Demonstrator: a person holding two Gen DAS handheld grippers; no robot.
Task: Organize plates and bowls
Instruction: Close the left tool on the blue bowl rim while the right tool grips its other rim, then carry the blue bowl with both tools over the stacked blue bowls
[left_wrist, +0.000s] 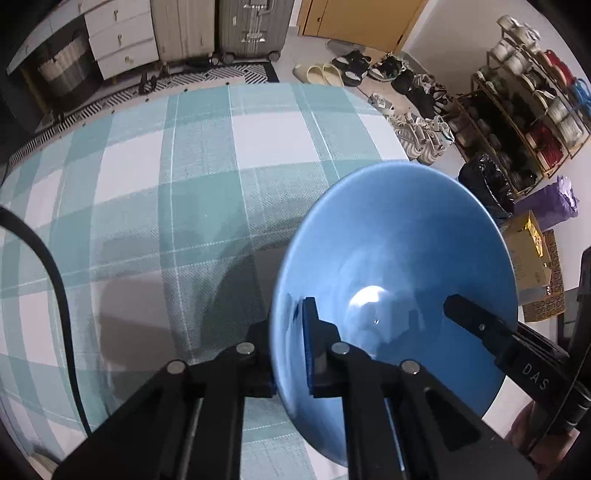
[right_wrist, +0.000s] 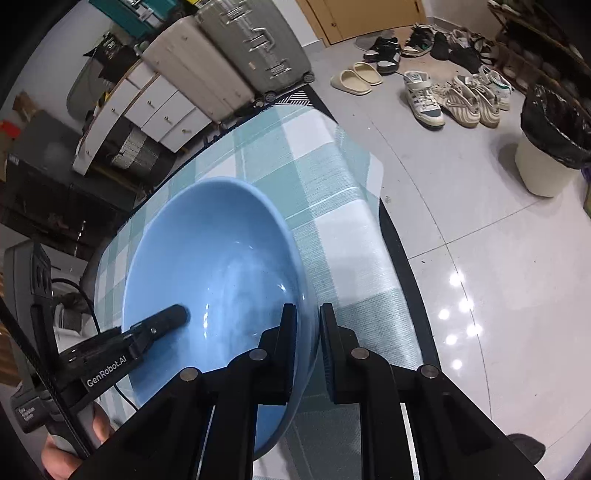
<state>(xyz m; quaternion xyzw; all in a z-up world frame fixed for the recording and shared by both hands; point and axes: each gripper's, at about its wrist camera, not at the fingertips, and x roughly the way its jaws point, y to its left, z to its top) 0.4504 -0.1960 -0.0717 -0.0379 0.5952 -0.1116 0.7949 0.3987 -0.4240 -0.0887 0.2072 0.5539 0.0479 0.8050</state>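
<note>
The glossy light-blue ceramic bowl is seen near the edge of the table under a teal-and-white checked cloth. Its rim is clamped at nine o'clock by the left gripper and at three o'clock by the right gripper, both jaws nearly closed on it. The grasping step seems finished; a level, simultaneous lift is probably required next.

Home entryway, shoes, suitcases

A glossy sky-blue bowl sits on a tabletop covered in teal-and-white plaid cloth; both grippers are black, floor tiles pale grey.
</note>
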